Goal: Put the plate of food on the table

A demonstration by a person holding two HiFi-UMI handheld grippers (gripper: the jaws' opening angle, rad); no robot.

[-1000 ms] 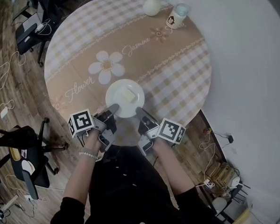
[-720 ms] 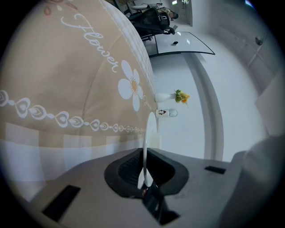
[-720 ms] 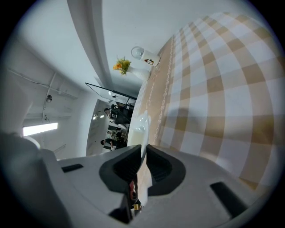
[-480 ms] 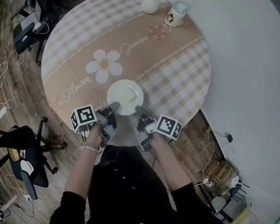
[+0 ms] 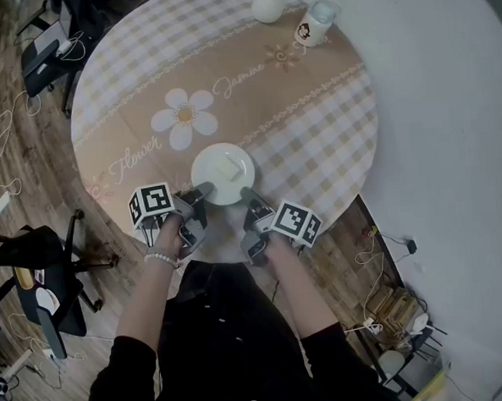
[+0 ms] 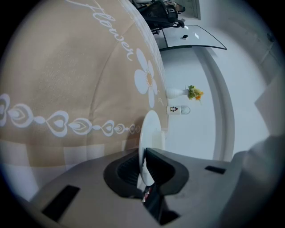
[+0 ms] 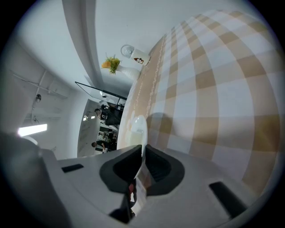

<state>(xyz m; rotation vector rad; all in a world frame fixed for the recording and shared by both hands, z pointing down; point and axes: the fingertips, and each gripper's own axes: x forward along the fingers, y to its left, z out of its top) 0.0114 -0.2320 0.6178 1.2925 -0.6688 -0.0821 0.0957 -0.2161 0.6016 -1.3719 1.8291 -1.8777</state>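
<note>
A white plate [image 5: 222,173] with a pale piece of food [image 5: 228,165] is over the near edge of the round table [image 5: 297,116], which has a beige checked cloth with a flower print. My left gripper [image 5: 204,191] is shut on the plate's near-left rim, and my right gripper [image 5: 246,193] is shut on its near-right rim. In the left gripper view the plate [image 6: 150,129] shows edge-on, pinched in the left gripper [image 6: 144,153]. The right gripper view has the plate's rim [image 7: 137,129] clamped the same way in the right gripper [image 7: 143,151]. Whether the plate touches the cloth I cannot tell.
A white vase [image 5: 269,4] with flowers and a white mug [image 5: 315,26] stand at the table's far edge. A black chair [image 5: 44,276] and loose cables sit on the wooden floor to the left. A white wall lies to the right.
Both grippers have sunk toward the table with the plate between them. The plate now sits lower over the cloth. The grips are unchanged.
</note>
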